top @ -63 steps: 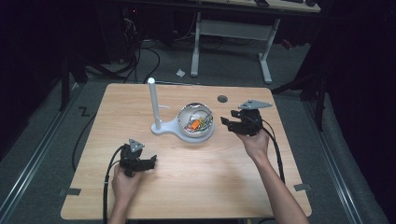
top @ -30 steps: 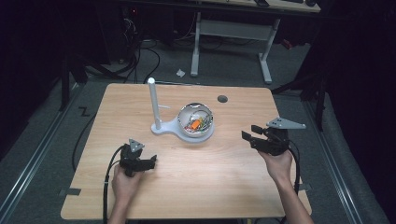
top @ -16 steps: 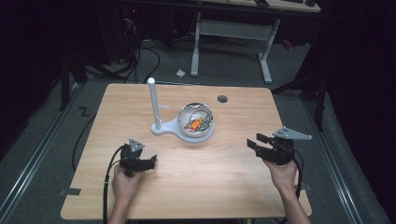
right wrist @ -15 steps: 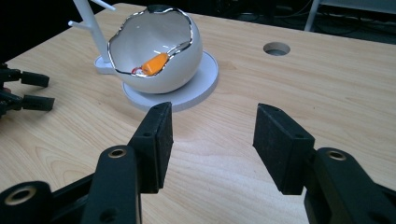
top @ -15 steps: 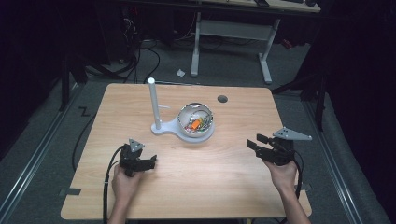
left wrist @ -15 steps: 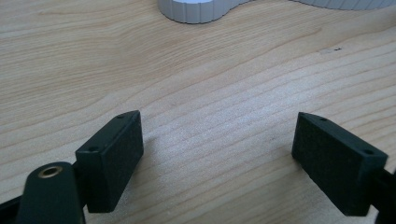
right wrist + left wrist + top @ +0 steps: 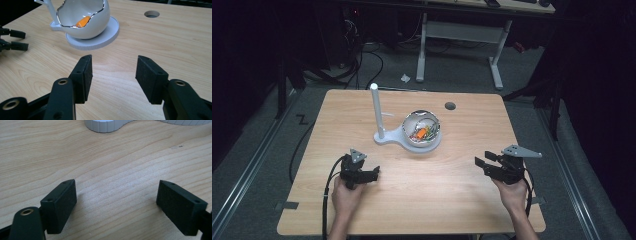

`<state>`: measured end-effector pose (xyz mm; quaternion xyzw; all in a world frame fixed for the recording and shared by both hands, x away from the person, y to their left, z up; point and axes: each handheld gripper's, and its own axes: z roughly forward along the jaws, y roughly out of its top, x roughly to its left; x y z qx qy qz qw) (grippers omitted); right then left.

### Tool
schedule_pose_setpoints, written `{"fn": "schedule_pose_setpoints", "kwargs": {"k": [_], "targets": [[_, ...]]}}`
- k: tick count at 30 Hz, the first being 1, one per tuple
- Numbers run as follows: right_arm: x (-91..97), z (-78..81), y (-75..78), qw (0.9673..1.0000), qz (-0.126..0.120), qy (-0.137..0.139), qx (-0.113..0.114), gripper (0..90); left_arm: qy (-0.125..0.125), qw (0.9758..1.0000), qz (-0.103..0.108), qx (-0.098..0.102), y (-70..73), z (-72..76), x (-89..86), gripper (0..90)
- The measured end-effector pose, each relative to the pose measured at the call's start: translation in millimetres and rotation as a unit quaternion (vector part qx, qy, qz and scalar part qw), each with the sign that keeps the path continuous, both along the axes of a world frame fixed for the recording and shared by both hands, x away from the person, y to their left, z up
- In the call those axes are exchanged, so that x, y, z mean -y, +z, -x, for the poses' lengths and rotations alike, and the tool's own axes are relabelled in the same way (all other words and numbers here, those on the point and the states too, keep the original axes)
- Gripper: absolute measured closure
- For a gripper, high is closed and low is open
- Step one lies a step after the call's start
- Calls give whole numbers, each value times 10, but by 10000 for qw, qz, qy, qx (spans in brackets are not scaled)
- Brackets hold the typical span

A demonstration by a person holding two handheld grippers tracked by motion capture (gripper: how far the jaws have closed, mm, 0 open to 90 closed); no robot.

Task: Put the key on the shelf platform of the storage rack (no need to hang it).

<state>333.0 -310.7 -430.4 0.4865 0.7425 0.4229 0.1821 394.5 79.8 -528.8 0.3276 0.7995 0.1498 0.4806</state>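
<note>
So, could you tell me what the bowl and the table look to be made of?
The bowl looks like glazed white ceramic: glossy highlights, with a thin silvery wavy rim; it might be coated plastic. The table shows pale wood grain with a matte finish, possibly laminate.

Black left gripper (image 7: 374,174) and right gripper (image 7: 479,164), grey 3-cornered plates, black cables.

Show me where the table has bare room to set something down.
Free: the wood between the left gripper and right gripper, in front of the bowl, and the table's far-left corner beside the post. Crowded: the middle, around the white stand.
</note>
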Motion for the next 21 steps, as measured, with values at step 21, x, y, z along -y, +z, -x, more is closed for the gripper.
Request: {"fn": "schedule_pose_setpoints", "kwargs": {"k": [21], "targets": [[-82, 22, -254, 9998, -66, 64, -200, 478, -7, 10000, -5, 3, -1, 0, -1, 169]]}}
